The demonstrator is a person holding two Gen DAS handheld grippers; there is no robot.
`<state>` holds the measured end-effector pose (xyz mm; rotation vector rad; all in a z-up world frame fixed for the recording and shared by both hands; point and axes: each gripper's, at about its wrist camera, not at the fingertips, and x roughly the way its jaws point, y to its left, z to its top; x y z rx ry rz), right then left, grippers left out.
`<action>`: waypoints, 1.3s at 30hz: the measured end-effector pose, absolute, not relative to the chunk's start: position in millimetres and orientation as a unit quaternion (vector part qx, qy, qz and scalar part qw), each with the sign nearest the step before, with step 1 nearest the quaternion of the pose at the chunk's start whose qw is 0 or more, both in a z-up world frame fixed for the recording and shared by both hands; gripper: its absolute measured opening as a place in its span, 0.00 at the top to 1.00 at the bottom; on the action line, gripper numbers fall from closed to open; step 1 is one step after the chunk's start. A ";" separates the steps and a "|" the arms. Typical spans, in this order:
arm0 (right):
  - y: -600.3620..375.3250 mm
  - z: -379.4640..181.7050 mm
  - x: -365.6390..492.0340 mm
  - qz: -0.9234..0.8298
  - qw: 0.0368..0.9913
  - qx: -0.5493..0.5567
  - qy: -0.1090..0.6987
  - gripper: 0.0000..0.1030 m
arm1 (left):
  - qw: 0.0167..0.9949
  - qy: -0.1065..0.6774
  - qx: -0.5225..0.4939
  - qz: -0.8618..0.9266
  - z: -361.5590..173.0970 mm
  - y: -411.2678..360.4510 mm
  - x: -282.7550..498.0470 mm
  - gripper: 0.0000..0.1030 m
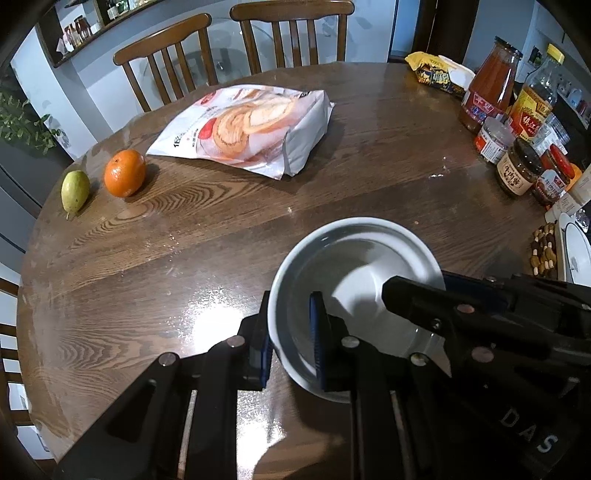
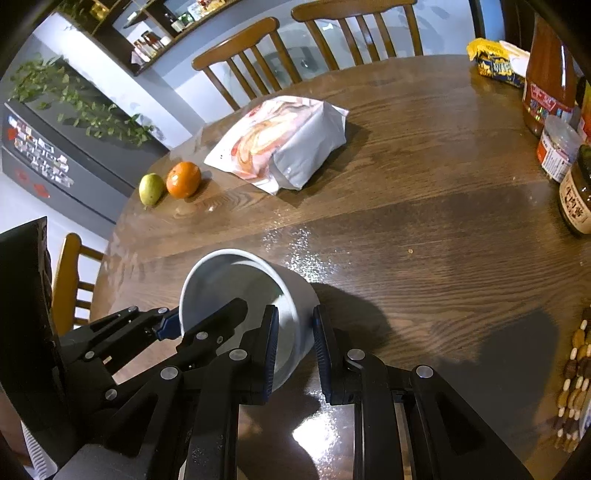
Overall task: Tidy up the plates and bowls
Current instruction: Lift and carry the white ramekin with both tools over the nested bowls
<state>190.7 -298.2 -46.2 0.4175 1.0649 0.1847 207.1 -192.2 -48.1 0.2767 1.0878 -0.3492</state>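
A white bowl (image 1: pixel 354 258) is held tilted just above the wooden table (image 1: pixel 147 258). My left gripper (image 1: pixel 291 343) is shut on the bowl's near left rim, one finger outside and one inside. My right gripper (image 2: pixel 295 343) has its fingers on either side of the bowl's (image 2: pixel 229 280) right wall, one inside and one outside, with a gap still showing on the outer side. In the left wrist view the right gripper (image 1: pixel 417 295) reaches into the bowl from the right. A second white dish (image 1: pixel 574 251) shows at the table's right edge.
A bread bag (image 1: pixel 251 129), an orange (image 1: pixel 123 171) and a green pear (image 1: pixel 74 190) lie at the back left. Sauce bottles and jars (image 1: pixel 517 122) stand at the right, with a beaded mat (image 1: pixel 543 251). Wooden chairs (image 1: pixel 288 33) stand behind the table.
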 end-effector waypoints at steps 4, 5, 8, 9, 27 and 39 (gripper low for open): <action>-296.4 -36.9 184.4 0.088 0.842 0.195 0.495 0.78 | 0.838 0.504 0.129 -0.165 -39.3 -190.2 202.1 0.84; -295.9 -34.3 182.6 0.088 0.844 0.195 0.493 0.78 | 0.839 0.502 0.129 -0.165 -37.6 -189.8 200.8 0.84; -294.1 -28.5 177.4 0.087 0.847 0.193 0.487 0.78 | 0.842 0.496 0.130 -0.166 -32.0 -188.0 195.3 0.84; -293.0 -26.6 175.4 0.087 0.848 0.192 0.486 0.78 | 0.844 0.494 0.130 -0.165 -30.3 -187.2 193.2 0.84; -278.1 6.6 130.9 0.091 0.865 0.182 0.460 0.78 | 0.863 0.458 0.132 -0.166 4.2 -174.0 146.6 0.83; -265.9 20.7 92.3 0.090 0.872 0.171 0.449 0.78 | 0.871 0.443 0.130 -0.167 17.1 -163.9 109.8 0.83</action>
